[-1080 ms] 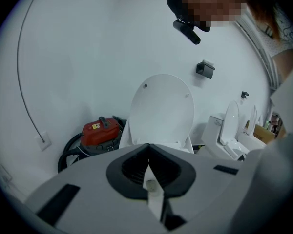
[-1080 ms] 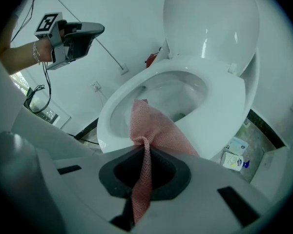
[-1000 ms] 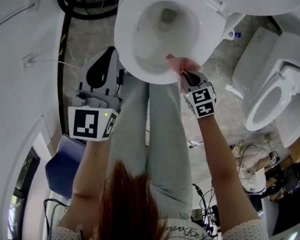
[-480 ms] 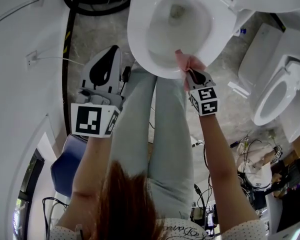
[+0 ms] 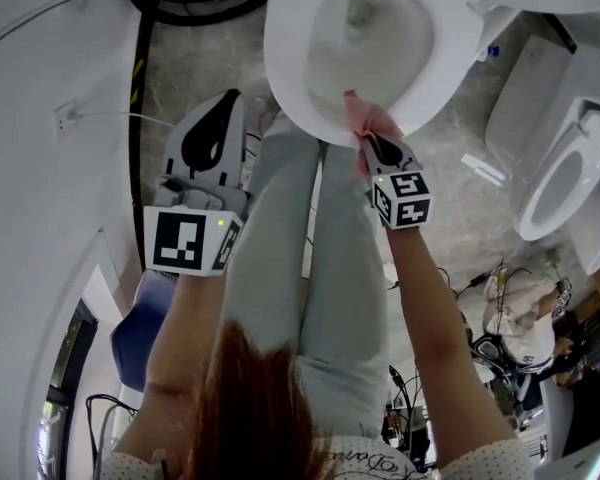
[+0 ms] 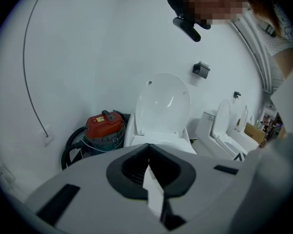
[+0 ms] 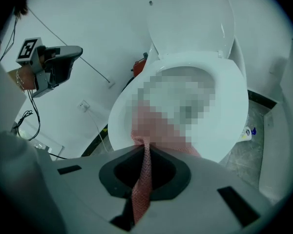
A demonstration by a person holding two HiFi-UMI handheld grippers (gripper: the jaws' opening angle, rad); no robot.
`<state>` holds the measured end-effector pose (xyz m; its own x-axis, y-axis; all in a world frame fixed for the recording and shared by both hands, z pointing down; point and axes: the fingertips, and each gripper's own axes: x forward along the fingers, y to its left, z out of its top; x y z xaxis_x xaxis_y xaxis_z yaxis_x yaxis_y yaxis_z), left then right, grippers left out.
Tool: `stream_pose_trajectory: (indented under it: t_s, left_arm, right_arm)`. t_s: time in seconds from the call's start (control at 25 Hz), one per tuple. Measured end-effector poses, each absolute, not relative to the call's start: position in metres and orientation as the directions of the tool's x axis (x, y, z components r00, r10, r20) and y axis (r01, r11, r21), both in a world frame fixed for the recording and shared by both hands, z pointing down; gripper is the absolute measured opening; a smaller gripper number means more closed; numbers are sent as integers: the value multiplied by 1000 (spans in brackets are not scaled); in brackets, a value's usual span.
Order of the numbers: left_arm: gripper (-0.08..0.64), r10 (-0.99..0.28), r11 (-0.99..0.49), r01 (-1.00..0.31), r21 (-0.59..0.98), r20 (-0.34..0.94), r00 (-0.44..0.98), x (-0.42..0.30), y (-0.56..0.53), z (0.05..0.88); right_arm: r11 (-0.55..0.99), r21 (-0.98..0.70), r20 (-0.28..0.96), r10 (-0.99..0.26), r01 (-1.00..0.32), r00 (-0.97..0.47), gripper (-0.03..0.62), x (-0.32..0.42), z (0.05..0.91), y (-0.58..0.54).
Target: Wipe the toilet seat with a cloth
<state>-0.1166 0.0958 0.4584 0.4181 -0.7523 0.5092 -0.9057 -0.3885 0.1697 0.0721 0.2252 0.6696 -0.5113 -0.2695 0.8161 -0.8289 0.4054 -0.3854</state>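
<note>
A white toilet seat [image 5: 290, 88] [image 7: 122, 111] rings the bowl at the top of the head view, its lid [image 7: 190, 18] raised. My right gripper [image 5: 372, 146] [image 7: 145, 152] is shut on a pink cloth [image 5: 365, 126] [image 7: 142, 179], which lies on the seat's near rim. My left gripper [image 5: 212, 138] [image 6: 147, 165] is held off to the left of the bowl, jaws together with nothing between them, away from the seat.
A second toilet [image 5: 565, 178] stands at the right. A red vacuum [image 6: 103, 126] with a black hose [image 5: 180, 8] sits by the white wall behind the toilet. A cord and socket [image 5: 65, 118] are on the left wall. Cables [image 5: 510, 298] litter the floor at right.
The right gripper has slid the pink cloth along the seat's near rim, slightly leftward relative to the bowl. The head view shifted. The left gripper stayed put.
</note>
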Motion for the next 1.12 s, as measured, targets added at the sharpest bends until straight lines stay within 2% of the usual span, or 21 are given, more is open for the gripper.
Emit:
stream_pose_trajectory:
  t_s: [0.36, 0.88, 1.12]
  left_arm:
    - [2, -756, -376, -909, 179, 509, 412, -133, 105, 460]
    - [2, -768, -354, -919, 174, 506, 392, -149, 111, 458]
    - [2, -775, -340, -923, 179, 503, 383, -156, 111, 457]
  right_arm:
    - [416, -393, 803, -279, -820, -526, 25, 50, 670, 233]
    - [582, -399, 793, -168, -708, -585, 25, 5, 669, 237]
    - [597, -413, 786, -148, -688, -601, 25, -8, 667, 236]
